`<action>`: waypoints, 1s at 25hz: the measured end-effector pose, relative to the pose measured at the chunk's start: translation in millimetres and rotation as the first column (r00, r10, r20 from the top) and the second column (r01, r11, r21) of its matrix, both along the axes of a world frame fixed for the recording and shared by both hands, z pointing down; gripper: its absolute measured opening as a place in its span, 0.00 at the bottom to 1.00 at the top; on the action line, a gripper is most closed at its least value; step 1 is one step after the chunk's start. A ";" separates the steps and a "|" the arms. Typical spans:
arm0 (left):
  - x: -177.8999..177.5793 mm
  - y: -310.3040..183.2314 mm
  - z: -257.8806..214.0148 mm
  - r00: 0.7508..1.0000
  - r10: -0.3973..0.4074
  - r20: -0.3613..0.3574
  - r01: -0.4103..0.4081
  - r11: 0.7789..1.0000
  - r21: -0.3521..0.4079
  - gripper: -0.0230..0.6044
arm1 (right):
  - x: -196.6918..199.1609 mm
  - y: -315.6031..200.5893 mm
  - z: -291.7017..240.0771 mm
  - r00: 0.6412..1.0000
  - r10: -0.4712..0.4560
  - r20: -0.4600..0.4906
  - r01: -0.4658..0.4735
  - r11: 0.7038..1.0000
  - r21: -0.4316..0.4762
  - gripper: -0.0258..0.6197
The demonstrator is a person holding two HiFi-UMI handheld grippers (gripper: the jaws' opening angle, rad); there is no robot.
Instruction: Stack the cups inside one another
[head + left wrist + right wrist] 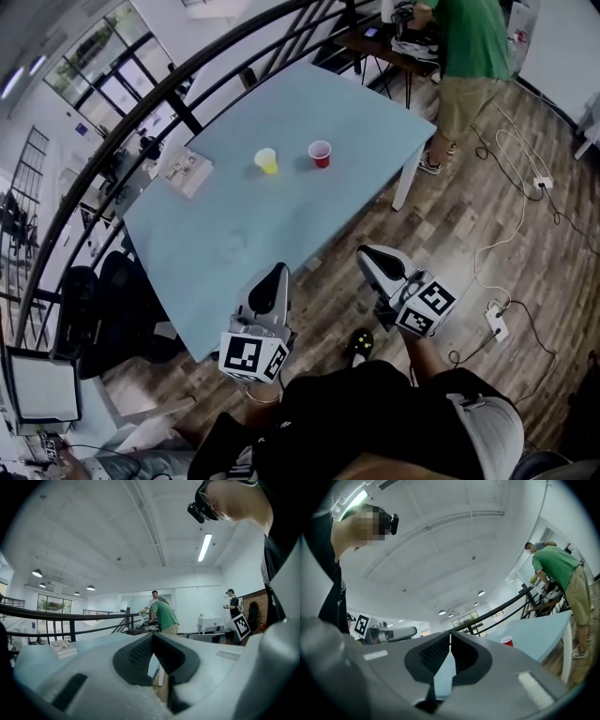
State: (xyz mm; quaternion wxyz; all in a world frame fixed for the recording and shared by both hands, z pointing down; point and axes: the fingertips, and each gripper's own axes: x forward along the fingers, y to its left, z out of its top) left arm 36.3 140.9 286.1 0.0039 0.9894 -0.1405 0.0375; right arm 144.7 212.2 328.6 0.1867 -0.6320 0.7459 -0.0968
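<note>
A yellow cup [267,160] and a red cup [320,153] stand upright and a little apart near the middle of the light blue table [281,216]. The red cup [507,641] also shows small in the right gripper view. My left gripper [277,273] hovers at the table's near edge, jaws together and empty; its dark pads [140,652] meet at the tips. My right gripper [367,254] is off the table's near right side over the wooden floor, also shut with nothing held, its pads [436,654] touching. Both grippers are well short of the cups.
A small stack of booklets [187,170] lies at the table's left edge. A black railing [141,112] runs behind the table. A person in a green shirt [469,47] stands by a desk beyond the far corner. Cables and a power strip [497,324] lie on the floor to the right.
</note>
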 end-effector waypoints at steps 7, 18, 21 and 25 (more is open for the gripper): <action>12.3 -4.8 -0.8 1.000 -0.024 0.003 0.024 0.999 0.022 0.01 | 18.9 -6.2 2.4 1.000 -0.006 -0.024 0.006 1.000 0.009 0.05; 5.4 -71.9 18.2 0.992 -0.117 -0.044 0.114 0.992 -0.060 0.01 | 30.1 -70.5 3.9 0.994 -0.045 -0.100 0.041 0.998 -0.046 0.05; 18.2 -94.4 13.8 0.992 -0.112 -0.058 0.109 0.992 -0.060 0.01 | 41.4 -93.4 -2.8 0.992 -0.046 -0.118 0.040 0.998 -0.052 0.05; 31.2 -114.3 14.8 0.990 -0.131 -0.057 0.128 0.990 -0.060 0.01 | 59.7 -118.9 -2.3 0.990 -0.054 -0.128 0.045 0.996 -0.076 0.05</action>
